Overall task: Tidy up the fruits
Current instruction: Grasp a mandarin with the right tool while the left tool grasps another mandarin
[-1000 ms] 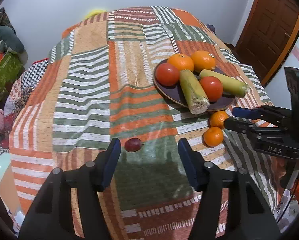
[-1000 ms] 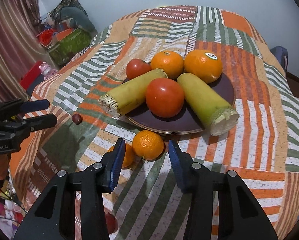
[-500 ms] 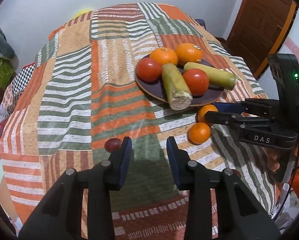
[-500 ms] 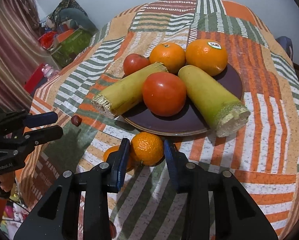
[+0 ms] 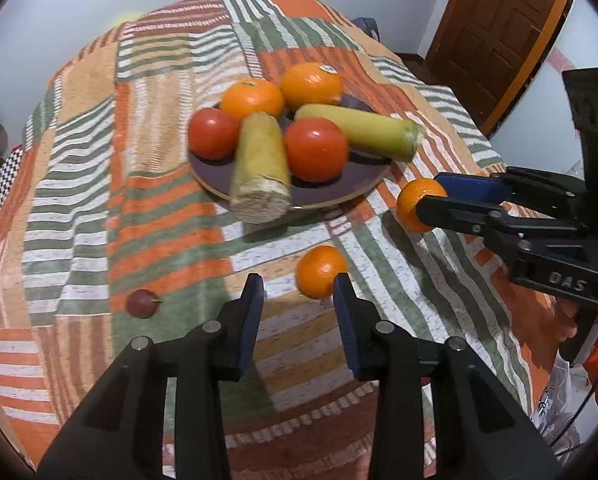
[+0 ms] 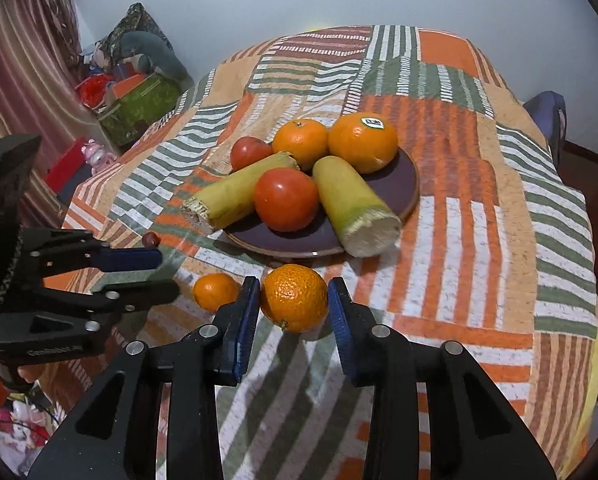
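A dark plate (image 5: 351, 184) (image 6: 407, 184) holds two oranges, two tomatoes and two yellow-green stalk pieces. Two mandarins lie on the cloth in front of it. My right gripper (image 6: 294, 300) (image 5: 433, 196) is open with its pads on either side of the nearer mandarin (image 6: 294, 297) (image 5: 415, 206); contact cannot be told. My left gripper (image 5: 298, 292) (image 6: 155, 276) is open, with the other mandarin (image 5: 319, 271) (image 6: 215, 291) just ahead of its right pad. A small dark red fruit (image 5: 141, 303) (image 6: 151, 239) lies to the left.
A striped patchwork cloth (image 5: 147, 168) covers the round table. A wooden door (image 5: 499, 28) stands at the right. Boxes and toys (image 6: 135, 100) crowd the floor at the left, by a curtain.
The right gripper has moved forward, bringing its pads around the nearer mandarin. The left gripper has swung right, from the small red fruit toward the other mandarin, and narrowed.
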`<state>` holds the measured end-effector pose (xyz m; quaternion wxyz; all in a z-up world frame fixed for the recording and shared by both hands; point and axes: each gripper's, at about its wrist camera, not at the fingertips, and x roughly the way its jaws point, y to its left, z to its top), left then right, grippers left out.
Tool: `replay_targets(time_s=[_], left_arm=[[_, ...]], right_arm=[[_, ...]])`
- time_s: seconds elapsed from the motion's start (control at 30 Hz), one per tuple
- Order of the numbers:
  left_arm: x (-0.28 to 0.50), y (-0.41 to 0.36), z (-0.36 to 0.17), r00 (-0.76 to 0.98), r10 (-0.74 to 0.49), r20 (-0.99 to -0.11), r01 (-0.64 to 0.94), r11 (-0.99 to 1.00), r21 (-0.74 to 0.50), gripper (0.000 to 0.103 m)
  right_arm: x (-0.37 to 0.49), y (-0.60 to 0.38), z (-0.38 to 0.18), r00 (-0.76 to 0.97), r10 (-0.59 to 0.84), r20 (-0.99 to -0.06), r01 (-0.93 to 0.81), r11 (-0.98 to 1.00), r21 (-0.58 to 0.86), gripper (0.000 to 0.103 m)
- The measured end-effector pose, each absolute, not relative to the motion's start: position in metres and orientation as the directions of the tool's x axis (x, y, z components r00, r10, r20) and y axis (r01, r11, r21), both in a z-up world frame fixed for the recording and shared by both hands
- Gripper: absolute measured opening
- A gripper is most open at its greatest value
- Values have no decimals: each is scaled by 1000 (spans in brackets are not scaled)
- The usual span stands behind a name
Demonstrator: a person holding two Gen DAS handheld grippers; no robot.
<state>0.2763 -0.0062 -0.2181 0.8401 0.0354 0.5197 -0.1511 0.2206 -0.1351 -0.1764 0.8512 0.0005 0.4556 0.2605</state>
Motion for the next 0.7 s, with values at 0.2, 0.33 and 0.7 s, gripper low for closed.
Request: replay_targets(time_s=[0.2, 0.33, 0.7], left_arm=[[282, -20, -230, 384, -218, -897, 301, 948, -102, 36], [288, -25, -240, 365, -205, -908, 299, 950, -94, 36], [296, -33, -253, 373, -191, -908, 310, 948, -72, 34]], right_arm=[[217, -143, -178, 445, 458, -770, -442, 860, 256, 32], [218, -148, -180, 441, 471, -764, -438, 856, 275, 32], [214, -153, -185, 434, 472, -768, -427, 858, 286, 32]])
